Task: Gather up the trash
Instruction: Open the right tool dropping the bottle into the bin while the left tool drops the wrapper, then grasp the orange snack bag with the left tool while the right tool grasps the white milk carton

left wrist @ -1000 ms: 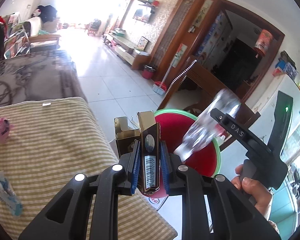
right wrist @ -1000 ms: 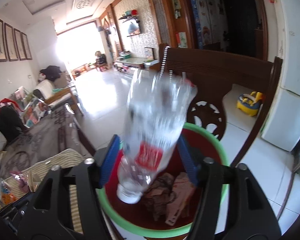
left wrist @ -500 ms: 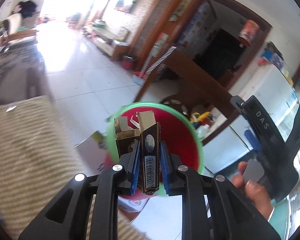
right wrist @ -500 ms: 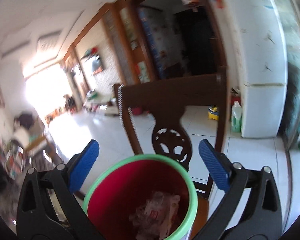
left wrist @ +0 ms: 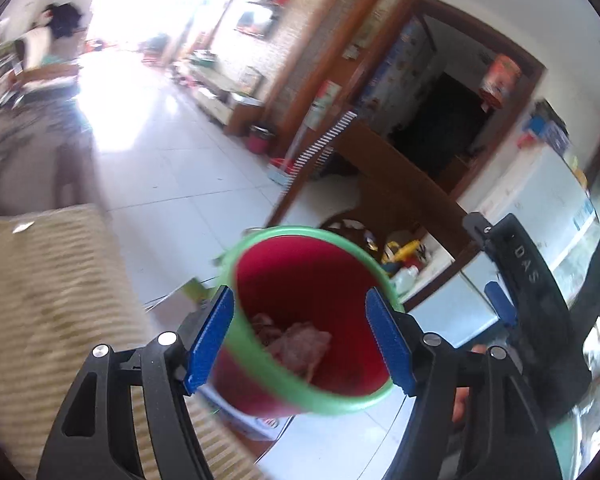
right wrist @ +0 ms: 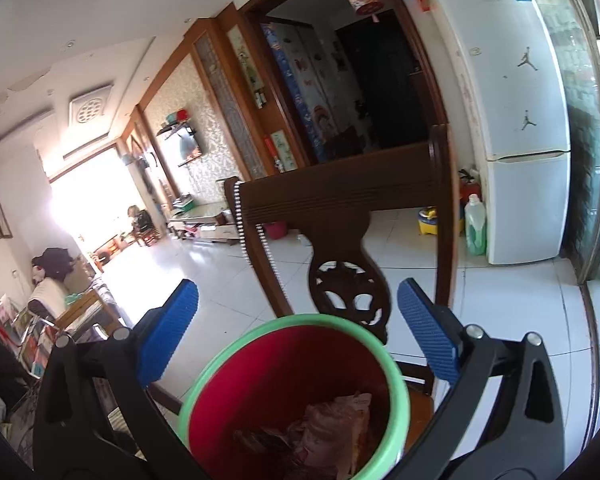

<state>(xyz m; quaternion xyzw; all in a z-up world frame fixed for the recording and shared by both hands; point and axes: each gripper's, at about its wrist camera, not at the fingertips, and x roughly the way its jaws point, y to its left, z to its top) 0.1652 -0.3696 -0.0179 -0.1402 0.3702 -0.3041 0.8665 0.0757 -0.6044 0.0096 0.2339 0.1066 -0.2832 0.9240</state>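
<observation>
A red bin with a green rim point(left wrist: 296, 233) stands just below both tools. Crumpled pinkish trash point(left wrist: 300, 340) lies at its bottom. My left gripper point(left wrist: 299, 294) hangs over the bin's mouth, its jaws opening with nothing between the blue pads. In the right wrist view the same bin point(right wrist: 300, 322) fills the lower middle, with trash point(right wrist: 332, 420) inside. My right gripper point(right wrist: 298, 296) stands open wide and empty above the bin's far rim. I cannot make out the brown box or the clear bottle in the bin.
A carved dark wooden chair point(right wrist: 340, 200) stands right behind the bin. A table with a striped cloth point(left wrist: 40, 300) lies to the left. A white fridge point(right wrist: 512, 120) is at the right. A hand point(left wrist: 464, 400) holds the right tool's black frame point(left wrist: 528, 272).
The clear bottle dropped out of the right gripper, whose jaws then spread wide. The left gripper swung over the bin and let go of the brown box.
</observation>
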